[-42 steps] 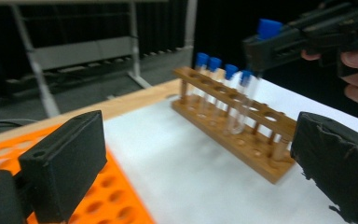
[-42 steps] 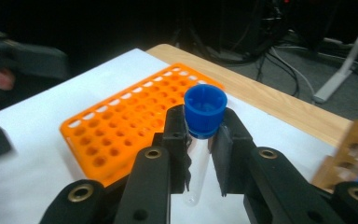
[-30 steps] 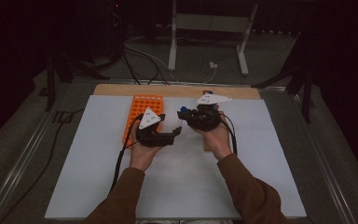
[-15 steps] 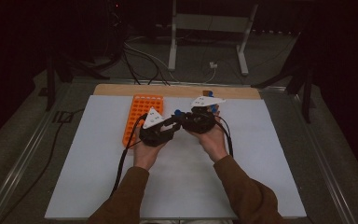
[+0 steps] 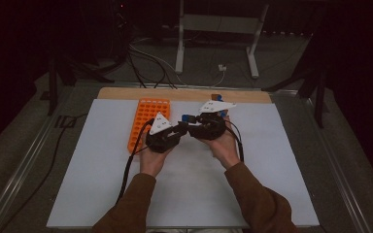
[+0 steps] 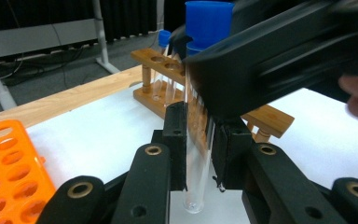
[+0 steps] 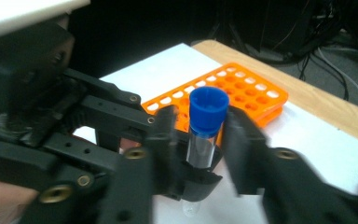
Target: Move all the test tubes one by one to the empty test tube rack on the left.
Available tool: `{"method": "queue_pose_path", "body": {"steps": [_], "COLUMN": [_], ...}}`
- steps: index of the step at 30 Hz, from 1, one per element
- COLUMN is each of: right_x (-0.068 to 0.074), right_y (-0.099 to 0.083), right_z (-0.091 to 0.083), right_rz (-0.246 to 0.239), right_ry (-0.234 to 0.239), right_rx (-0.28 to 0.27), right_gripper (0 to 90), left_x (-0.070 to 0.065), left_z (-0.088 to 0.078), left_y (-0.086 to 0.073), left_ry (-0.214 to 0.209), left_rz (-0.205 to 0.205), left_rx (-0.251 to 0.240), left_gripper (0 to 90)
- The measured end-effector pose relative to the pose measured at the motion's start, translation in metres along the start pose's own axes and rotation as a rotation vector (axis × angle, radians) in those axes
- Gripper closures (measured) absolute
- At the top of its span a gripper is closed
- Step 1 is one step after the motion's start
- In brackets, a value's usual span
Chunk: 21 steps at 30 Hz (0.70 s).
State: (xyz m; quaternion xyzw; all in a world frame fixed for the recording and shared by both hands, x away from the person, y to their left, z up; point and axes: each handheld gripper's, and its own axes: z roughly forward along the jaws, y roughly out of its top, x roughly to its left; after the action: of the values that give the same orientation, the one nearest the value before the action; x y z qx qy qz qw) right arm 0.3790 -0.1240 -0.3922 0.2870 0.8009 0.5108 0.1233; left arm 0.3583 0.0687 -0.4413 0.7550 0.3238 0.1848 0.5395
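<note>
Room dim; walls at 12 o'clock lost in black, no detail readable. Floor is grey carpet point(image 5: 24, 160), darker toward the edges. Pale white rectangular table top point(image 5: 281, 160) with a light wooden strip along its far edge point(image 5: 126, 93) takes most of the light. Long grey metal rail point(image 5: 22, 167) runs along the floor at 9 o'clock. White metal stand with two splayed legs point(image 5: 213, 39) at 12 o'clock. Tangle of black and white cables point(image 5: 145, 63) on the floor at 11 o'clock. Dark angled frame legs point(image 5: 315, 82) at 2 o'clock.
</note>
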Motion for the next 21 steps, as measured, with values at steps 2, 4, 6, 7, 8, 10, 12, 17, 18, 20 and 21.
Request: {"method": "queue_pose_path", "body": {"steps": [2, 4, 6, 7, 8, 10, 12, 17, 18, 20, 21], "right_x": [-0.001, -0.004, -0.007, -0.009, -0.01, -0.013, -0.014, -0.023, -0.027, -0.029, -0.031], "right_y": [0.001, 0.002, 0.001, 0.0, 0.0, -0.002, -0.004, -0.013, -0.018, -0.02, -0.022], "right_z": [-0.006, -0.01, -0.014, -0.016, -0.017, -0.021, -0.022, -0.03, -0.034, -0.036, -0.038], "right_rz": [-0.01, -0.015, -0.027, -0.027, -0.024, -0.026, -0.026, 0.004, 0.017, 0.024, 0.03], "right_ry": [-0.007, -0.02, -0.045, -0.055, -0.064, -0.092, -0.104, -0.13, -0.144, -0.152, -0.156], "right_rx": [-0.016, -0.029, -0.025, -0.027, -0.03, -0.03, -0.032, -0.035, -0.036, -0.036, -0.036], "right_gripper": [45.6, 34.3, 25.8, 21.0, 16.3, 13.1, 9.4, 3.5, 2.2, 2.2, 1.3], "left_x": [0.002, 0.005, 0.007, 0.008, 0.009, 0.011, 0.014, 0.02, 0.021, 0.024, 0.025], "left_z": [-0.001, -0.002, -0.004, -0.005, -0.006, -0.008, -0.011, -0.017, -0.019, -0.022, -0.023], "left_y": [0.0, -0.001, -0.001, -0.001, -0.001, -0.002, -0.002, -0.005, -0.005, -0.007, -0.008], "left_ry": [0.014, 0.022, 0.026, 0.028, 0.032, 0.037, 0.043, 0.059, 0.062, 0.067, 0.071], "left_rz": [-0.006, -0.011, -0.016, -0.02, -0.022, -0.026, -0.025, -0.041, -0.045, -0.049, -0.052], "left_rx": [0.01, 0.01, 0.007, 0.004, 0.003, -0.001, -0.004, -0.01, -0.011, -0.012, -0.013], "left_gripper": [78.3, 78.3, 78.3, 78.3, 78.3, 78.3, 78.3, 78.3, 78.3, 78.3, 78.3]}}
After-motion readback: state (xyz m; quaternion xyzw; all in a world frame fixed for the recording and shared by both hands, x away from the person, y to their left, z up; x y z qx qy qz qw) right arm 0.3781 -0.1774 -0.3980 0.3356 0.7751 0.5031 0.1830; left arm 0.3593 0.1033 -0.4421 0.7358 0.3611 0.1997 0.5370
